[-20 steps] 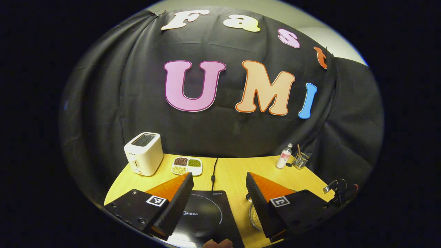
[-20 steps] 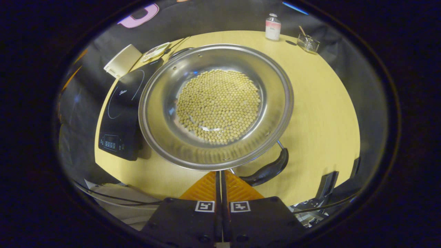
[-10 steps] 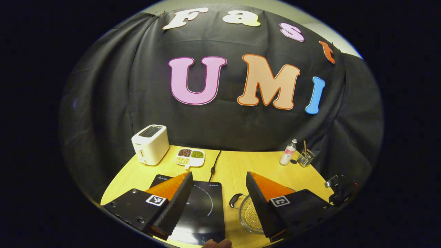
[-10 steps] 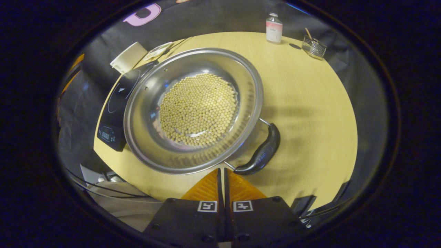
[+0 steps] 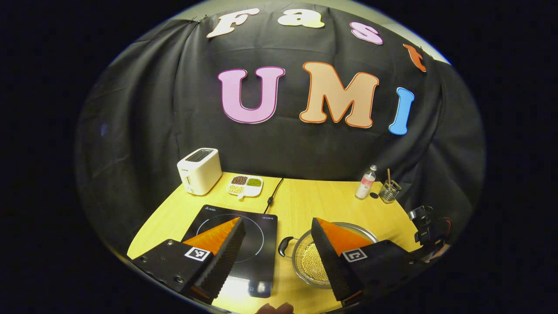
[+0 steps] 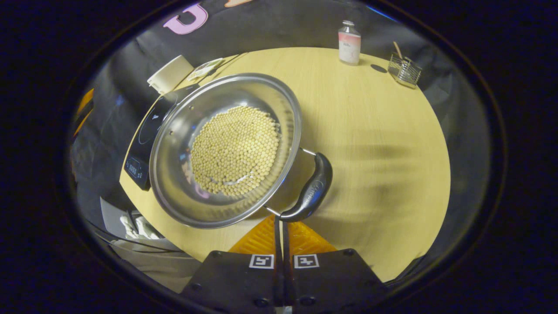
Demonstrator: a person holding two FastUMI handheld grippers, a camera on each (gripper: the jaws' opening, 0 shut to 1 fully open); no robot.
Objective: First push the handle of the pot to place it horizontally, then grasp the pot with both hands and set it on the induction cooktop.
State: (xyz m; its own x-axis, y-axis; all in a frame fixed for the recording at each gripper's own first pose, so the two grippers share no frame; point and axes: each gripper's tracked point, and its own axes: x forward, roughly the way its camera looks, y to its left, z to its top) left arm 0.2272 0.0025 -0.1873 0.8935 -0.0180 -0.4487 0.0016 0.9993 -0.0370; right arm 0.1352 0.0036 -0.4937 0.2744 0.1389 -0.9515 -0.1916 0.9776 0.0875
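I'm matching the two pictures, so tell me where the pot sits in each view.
Left gripper view: the pot sits low and right of centre, partly behind this gripper's right finger, just right of the induction cooktop.
Right gripper view: the pot sits left of centre, the cooktop at its left.
Shared landmark: the white toaster at the table's far corner.

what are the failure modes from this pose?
1. The pot is full of loose beans; a hard nudge or a tilted lift could spill them.
2. The right tongs are shut and sit at the lower end of the handle; a push there might slip off the curved grip.
3. The pot sits right beside the induction cooktop, so more turning may bump its edge.
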